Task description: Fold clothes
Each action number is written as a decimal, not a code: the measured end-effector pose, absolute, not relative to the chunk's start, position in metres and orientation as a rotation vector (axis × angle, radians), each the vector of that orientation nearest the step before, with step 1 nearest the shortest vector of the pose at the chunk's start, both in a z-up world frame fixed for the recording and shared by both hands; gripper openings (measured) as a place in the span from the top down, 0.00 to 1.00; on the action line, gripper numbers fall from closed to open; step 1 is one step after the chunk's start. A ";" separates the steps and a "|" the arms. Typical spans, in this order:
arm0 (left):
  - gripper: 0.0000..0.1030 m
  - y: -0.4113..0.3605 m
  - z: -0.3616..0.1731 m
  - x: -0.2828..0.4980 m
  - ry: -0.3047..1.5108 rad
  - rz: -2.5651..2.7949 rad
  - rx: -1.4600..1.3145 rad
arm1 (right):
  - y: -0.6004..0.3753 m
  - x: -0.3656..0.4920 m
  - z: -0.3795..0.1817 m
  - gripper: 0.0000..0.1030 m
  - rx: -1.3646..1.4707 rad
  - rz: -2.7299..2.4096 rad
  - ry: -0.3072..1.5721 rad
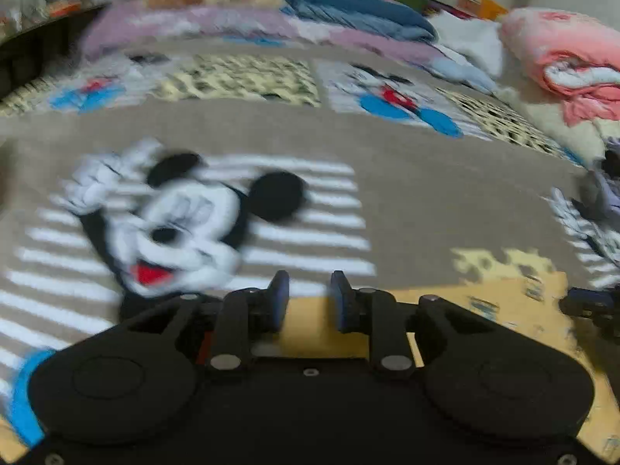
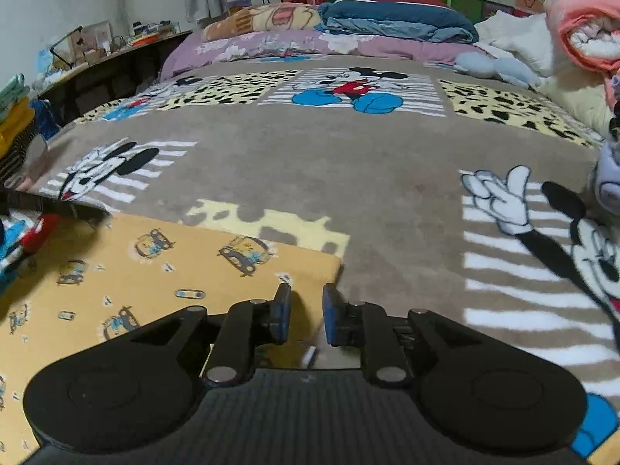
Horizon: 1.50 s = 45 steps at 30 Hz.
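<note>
The left tool (image 1: 308,296) hangs low over the bed with its blue-padded fingers (image 1: 279,298) a narrow gap apart and nothing between them; this view is blurred. Under its tips lies the near left part of a yellow cloth (image 1: 500,302) printed with small cars, spread flat on the brown cartoon-mouse blanket (image 1: 418,197). The right tool (image 2: 306,312) sits at the cloth's (image 2: 155,271) near right edge, fingers (image 2: 332,316) likewise narrowly parted and empty, just short of the far right corner. Beyond, the blanket (image 2: 310,162) runs to the far end of the bed, where a folded blue quilt (image 2: 399,19) rests on a mauve cover, with a rolled pink blanket (image 2: 585,27) at the far right and a cluttered shelf (image 2: 116,44) at the far left.
</note>
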<state>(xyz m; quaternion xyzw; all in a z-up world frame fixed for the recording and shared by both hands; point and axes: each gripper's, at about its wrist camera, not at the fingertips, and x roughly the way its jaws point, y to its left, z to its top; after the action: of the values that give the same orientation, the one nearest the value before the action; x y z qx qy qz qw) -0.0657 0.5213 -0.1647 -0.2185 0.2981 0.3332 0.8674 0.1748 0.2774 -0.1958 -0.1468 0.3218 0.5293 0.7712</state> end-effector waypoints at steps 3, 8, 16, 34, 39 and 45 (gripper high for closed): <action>0.80 0.511 -0.161 -0.062 0.628 0.646 -0.436 | 0.274 0.176 -0.194 0.81 -0.300 1.150 0.693; 0.76 0.507 -0.162 -0.055 0.653 0.598 -0.465 | 0.278 0.161 -0.186 0.81 -0.314 1.215 0.653; 0.76 0.484 -0.132 -0.130 0.573 0.639 -0.470 | 0.273 0.150 -0.177 0.80 -0.372 1.232 0.631; 0.76 0.267 -0.181 -0.202 0.584 0.686 -0.129 | 0.173 -0.047 -0.171 0.77 -0.465 1.453 0.475; 0.75 0.238 -0.207 -0.205 0.665 0.694 -0.102 | 0.144 -0.085 -0.183 0.71 -0.485 1.432 0.445; 0.54 0.218 -0.199 -0.213 0.626 0.686 -0.076 | 0.104 -0.100 -0.180 0.67 -0.412 1.348 0.416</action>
<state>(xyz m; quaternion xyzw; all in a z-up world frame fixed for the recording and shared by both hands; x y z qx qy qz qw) -0.2128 0.2179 -0.1994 -0.0368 0.3017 0.3305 0.8935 -0.0997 0.1044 -0.1804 -0.1881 0.1898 0.6148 0.7421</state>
